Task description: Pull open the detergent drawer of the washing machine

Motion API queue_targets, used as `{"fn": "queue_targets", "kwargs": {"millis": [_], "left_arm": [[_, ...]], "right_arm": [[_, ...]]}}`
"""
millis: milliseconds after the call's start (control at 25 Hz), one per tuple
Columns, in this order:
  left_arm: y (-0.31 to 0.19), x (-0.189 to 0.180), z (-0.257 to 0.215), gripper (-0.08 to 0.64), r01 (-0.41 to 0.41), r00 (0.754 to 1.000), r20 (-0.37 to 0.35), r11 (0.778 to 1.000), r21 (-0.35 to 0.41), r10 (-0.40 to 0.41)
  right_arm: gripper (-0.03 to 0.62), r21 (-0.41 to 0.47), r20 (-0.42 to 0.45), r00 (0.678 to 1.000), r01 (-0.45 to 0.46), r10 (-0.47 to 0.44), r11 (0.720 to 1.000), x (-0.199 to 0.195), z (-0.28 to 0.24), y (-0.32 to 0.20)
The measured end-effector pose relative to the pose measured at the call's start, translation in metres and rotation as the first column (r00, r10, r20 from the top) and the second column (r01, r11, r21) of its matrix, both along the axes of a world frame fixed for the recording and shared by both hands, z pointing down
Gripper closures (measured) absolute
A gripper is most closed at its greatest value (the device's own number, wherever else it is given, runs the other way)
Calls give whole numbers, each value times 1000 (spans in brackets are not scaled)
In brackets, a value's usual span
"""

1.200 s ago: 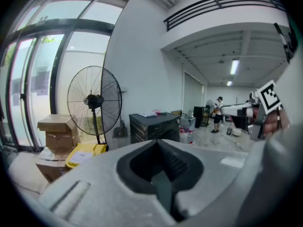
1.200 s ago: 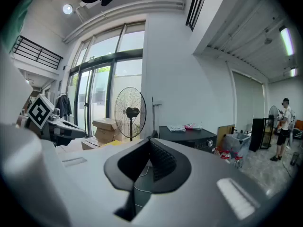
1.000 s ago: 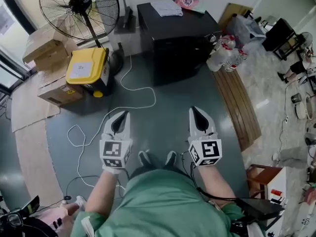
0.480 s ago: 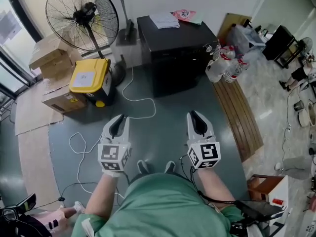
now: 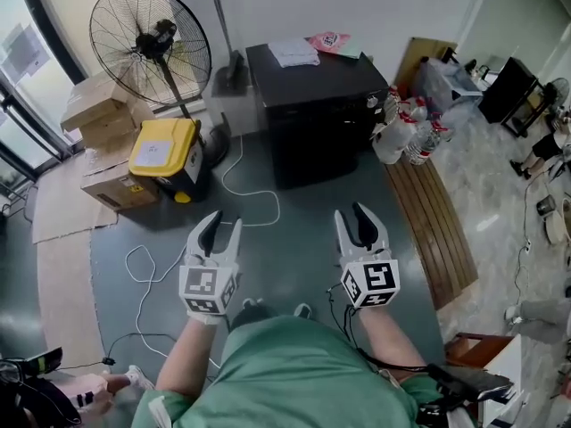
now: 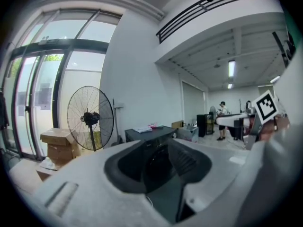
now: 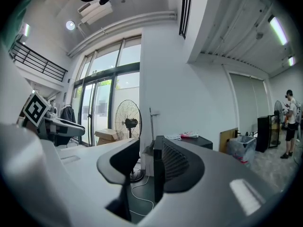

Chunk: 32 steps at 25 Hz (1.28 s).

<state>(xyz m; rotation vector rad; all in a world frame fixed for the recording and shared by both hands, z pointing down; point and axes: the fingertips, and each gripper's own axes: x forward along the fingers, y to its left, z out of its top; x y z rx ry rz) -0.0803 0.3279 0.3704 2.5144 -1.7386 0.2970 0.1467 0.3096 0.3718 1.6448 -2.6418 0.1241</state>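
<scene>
- Approaching the one black washing machine (image 5: 321, 105), the largest thing here, seems to be the step in hand. It stands against the far wall, well apart from both claws, and I cannot make out its detergent drawer from here. The next move calls for bringing a claw to the top of the machine's front, finding the drawer's edge and closing on it before any pull.
- One standing fan (image 5: 150, 47) is to the left of the machine.
- One yellow-lidded box (image 5: 165, 150) sits on the floor below the fan.
- Two claws hang over the floor. The left claw (image 5: 221, 230) is opening wide and the right claw (image 5: 357, 226) only partly. Nothing is between the jaws of either.
- One white cloth (image 5: 294, 52) and one pink item (image 5: 328, 40) lie on the machine's top.
</scene>
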Motion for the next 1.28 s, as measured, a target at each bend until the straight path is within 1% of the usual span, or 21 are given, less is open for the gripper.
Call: {"fn": "queue_targets", "kwargs": {"millis": [120, 320, 400, 520, 680, 800, 1080, 1280], "left_arm": [[1, 7, 6, 408, 6, 1000, 12, 1000, -20, -6], [-12, 4, 17, 419, 18, 1000, 20, 999, -46, -17], [-25, 2, 19, 423, 12, 1000, 15, 999, -50, -11], [-50, 2, 25, 425, -18, 1000, 4, 998, -54, 18], [-95, -2, 31, 425, -65, 998, -13, 996, -66, 64], [-133, -15, 29, 425, -97, 995, -28, 994, -59, 95], [-224, -62, 30, 425, -160, 986, -53, 986, -55, 157], [-267, -95, 38, 425, -209, 976, -74, 975, -73, 204]], "right_arm": [[463, -16, 12, 1000, 12, -12, 1000, 8, 5, -6], [463, -46, 26, 1000, 16, -15, 999, 11, 18, -20], [463, -58, 30, 999, 12, -10, 998, 9, 21, -32], [463, -74, 29, 1000, 1, 1, 997, 4, 26, -51], [463, -77, 25, 999, -30, 32, 997, -3, 26, -86], [463, -79, 17, 998, -59, 61, 995, -16, 25, -116], [463, -90, -9, 991, -132, 132, 987, -56, 25, -185], [463, -113, -21, 983, -184, 183, 976, -85, 31, -218]]}}
